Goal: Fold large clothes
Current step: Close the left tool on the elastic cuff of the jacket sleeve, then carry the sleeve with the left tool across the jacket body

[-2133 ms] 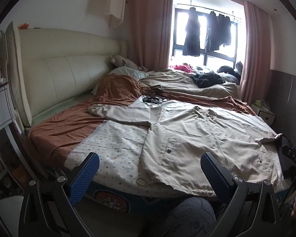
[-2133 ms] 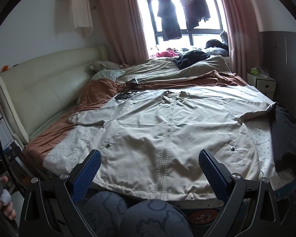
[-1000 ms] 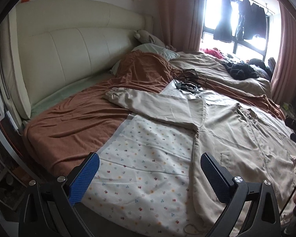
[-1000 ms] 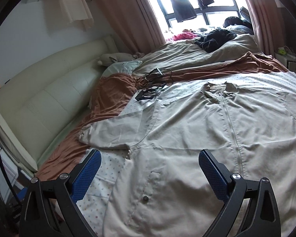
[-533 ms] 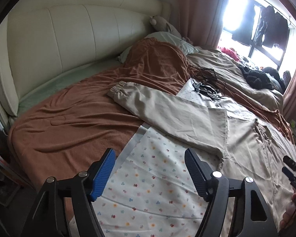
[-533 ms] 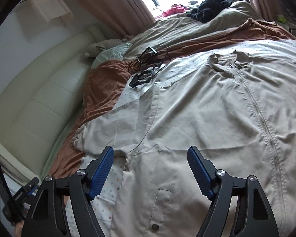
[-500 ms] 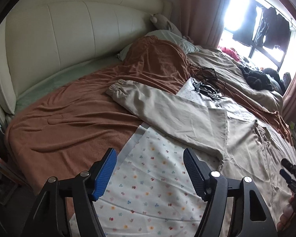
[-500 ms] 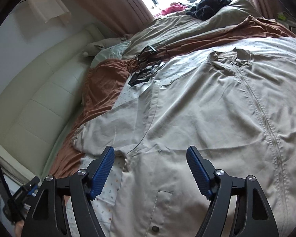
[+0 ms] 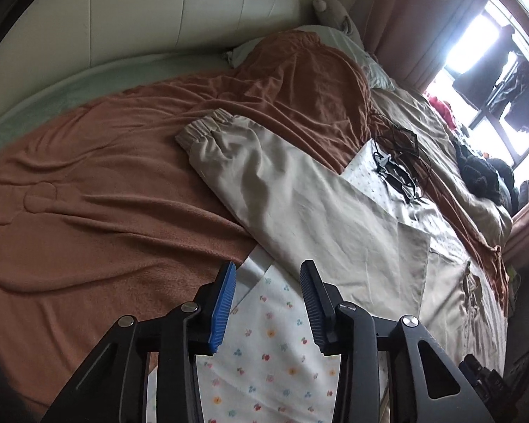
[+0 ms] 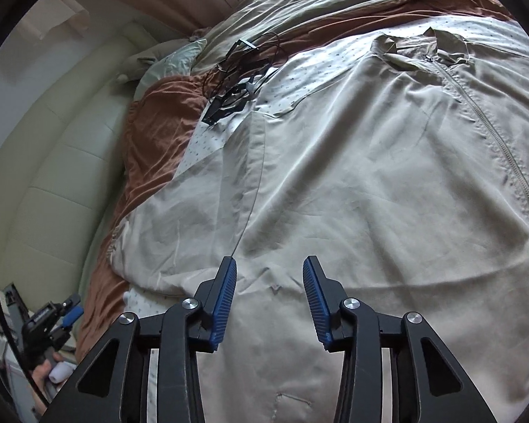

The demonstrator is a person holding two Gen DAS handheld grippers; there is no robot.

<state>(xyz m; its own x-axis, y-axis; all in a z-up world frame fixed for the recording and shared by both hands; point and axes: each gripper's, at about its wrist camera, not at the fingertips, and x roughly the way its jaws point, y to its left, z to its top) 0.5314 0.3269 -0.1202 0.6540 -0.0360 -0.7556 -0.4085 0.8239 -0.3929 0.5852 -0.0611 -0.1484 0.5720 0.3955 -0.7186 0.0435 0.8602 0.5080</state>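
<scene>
Both grippers have dropped closer to the bed since a second ago. Each has its jaws closing with nothing pinched yet: the left gripper hovers over the dotted white sheet at the sleeve's lower edge, the right gripper over the armpit seam. That beige zip-front cotton jacket lies flat, collar toward the window, its elastic-cuffed sleeve stretching sideways onto the fleecy rust-brown blanket.
</scene>
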